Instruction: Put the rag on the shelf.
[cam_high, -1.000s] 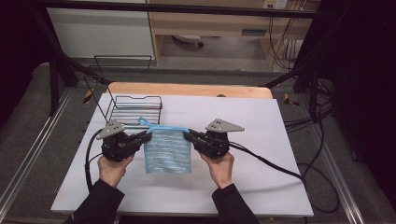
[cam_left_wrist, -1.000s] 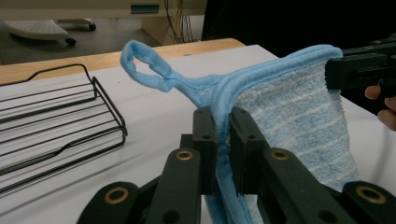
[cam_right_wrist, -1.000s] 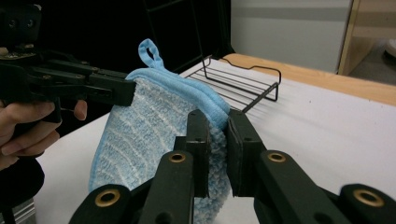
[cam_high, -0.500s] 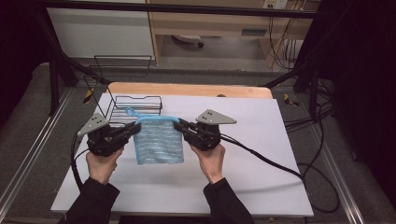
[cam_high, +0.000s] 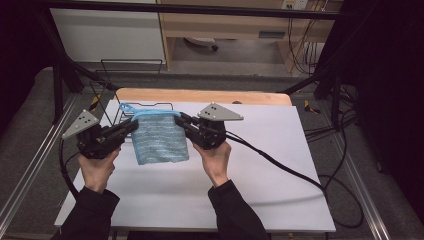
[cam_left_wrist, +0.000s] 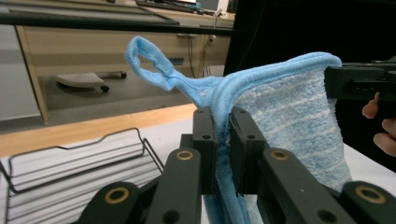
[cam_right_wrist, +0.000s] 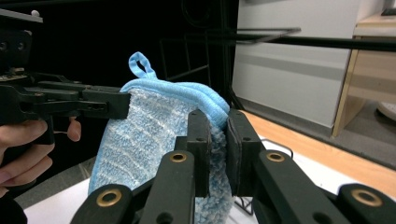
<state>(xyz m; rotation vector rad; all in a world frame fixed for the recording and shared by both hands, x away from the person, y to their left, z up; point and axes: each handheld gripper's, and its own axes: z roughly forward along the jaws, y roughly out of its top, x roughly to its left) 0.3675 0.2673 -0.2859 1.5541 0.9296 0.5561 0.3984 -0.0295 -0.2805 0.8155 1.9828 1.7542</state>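
You now hold the light blue terry cloth (cam_high: 160, 140) off the white table (cam_high: 280, 170), left gripper (cam_high: 131, 127) and right gripper (cam_high: 183, 121) clamping its top corners, black wire rack (cam_high: 122, 107) at eleven o'clock; ready to hang.

1. Counter (cam_high: 260, 165) with a white top and a wooden strip along its far edge.
2. Black wire rack (cam_left_wrist: 79, 158) at the far left of the counter.
3. Beyond the counter, a wooden desk (cam_high: 235, 25) beside a white cabinet (cam_high: 107, 35).
4. Black cables (cam_high: 345, 130) on the floor, right of the counter.

both claws have lifted the blue cloth (cam_high: 160, 137) off the table (cam_high: 280, 165) (hanging now).
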